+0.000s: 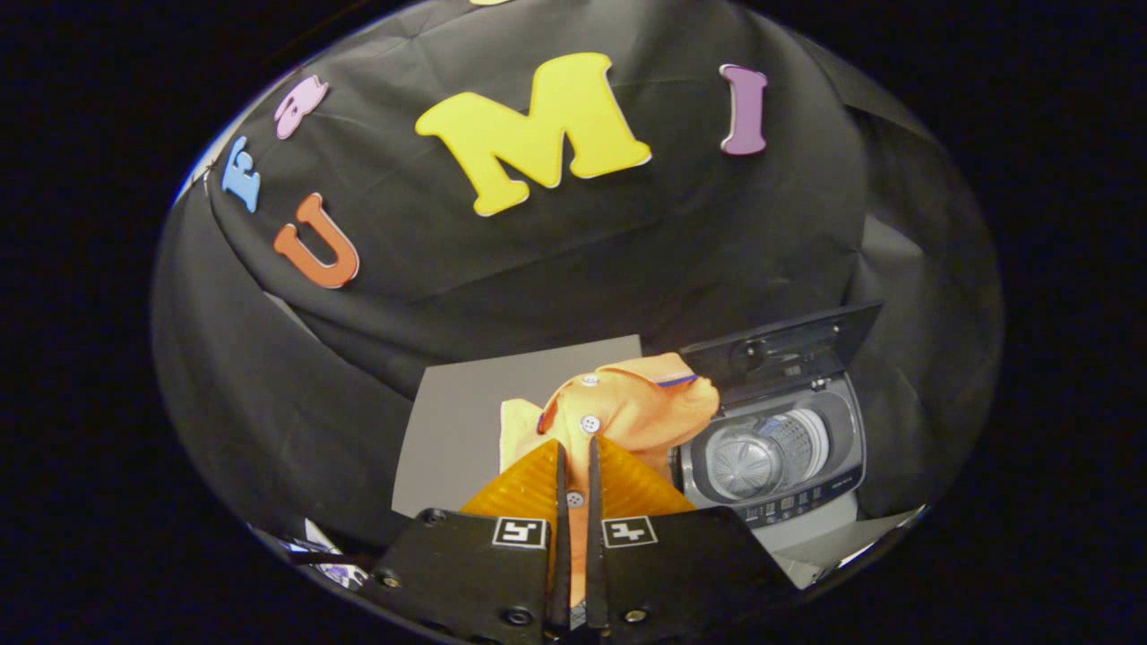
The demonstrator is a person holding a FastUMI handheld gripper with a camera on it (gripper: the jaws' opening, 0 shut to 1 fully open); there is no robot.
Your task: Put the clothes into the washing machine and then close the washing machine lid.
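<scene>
Landmark = washing machine [775, 452]. Far left of it, some purple-and-white printed items [314, 551] lie low beside the gripper body, too small to identify. Next, grey desk [466, 412] surface stretching left from the washer. Then the gripper [574, 457]: orange ribbed fingers [524, 484] nearly together, clamped on an orange shirt [627, 408] with white buttons, fabric pinched in the narrow slot between them. Shirt bunches up ahead of the fingertips, lifted, its right edge overlapping the washer's left rim. Washer itself sits right of the fingers, lid [784, 349] up and tilted back, drum [762, 457] exposed, control panel along its near edge.
</scene>
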